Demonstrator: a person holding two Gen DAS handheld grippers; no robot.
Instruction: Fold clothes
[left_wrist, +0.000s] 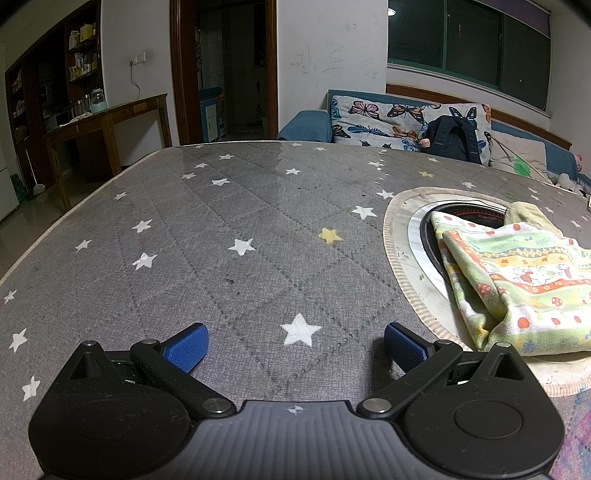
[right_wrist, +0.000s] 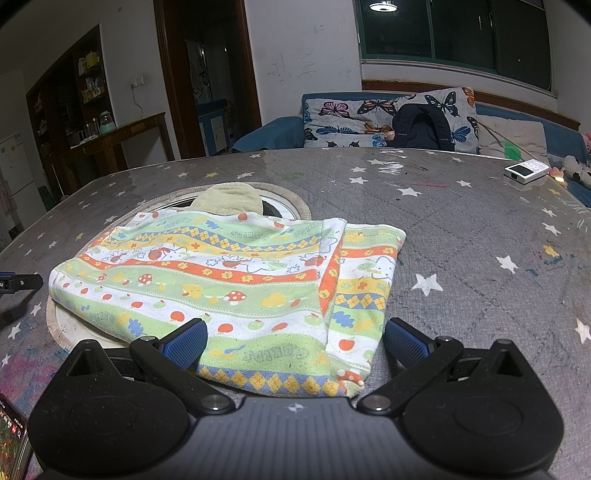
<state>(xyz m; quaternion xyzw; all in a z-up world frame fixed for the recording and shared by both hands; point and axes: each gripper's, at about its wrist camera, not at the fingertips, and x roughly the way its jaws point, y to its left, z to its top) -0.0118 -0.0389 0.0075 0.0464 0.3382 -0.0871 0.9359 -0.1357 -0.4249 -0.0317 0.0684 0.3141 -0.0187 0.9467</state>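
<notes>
left gripper (left_wrist: 295, 341): jaws spread wide, nothing between them, just bare grey star-print table cover (left_wrist: 236, 229) underneath. It sits off to the left of the cloth, not touching it. In the right wrist view only a black bit of it pokes in at the far left edge.

round cutout (left_wrist: 402, 266): a trimmed circular opening in the cover with a dark hotplate-looking thing inside. The cloth is draped half over it.

patterned cloth (right_wrist: 229, 280): green, yellow and orange bands, mushrooms and little animals. Looks like a kid's garment or a small towel, honestly can't tell which. It lies mid-table, mostly flat, with its right-hand part doubled over so there's a diagonal crease and a second layer showing.

beige cloth (right_wrist: 229, 199): a lumpy ribbed piece sticking out from behind the patterned one, over the cutout. Doesn't look folded at all.

right gripper (right_wrist: 295, 341): also wide open, holding nothing. Its blue pads straddle the near edge of the patterned cloth, hovering right at it.

white gadget (right_wrist: 526, 170): far right corner of the table, well clear of everything.

progress: my guess is one fold is in, at most. The edges don't line up, so it isn't a tidy stack yet.

left to do: probably grab the near hem, fold again, square it up, then deal with the beige piece.
</notes>
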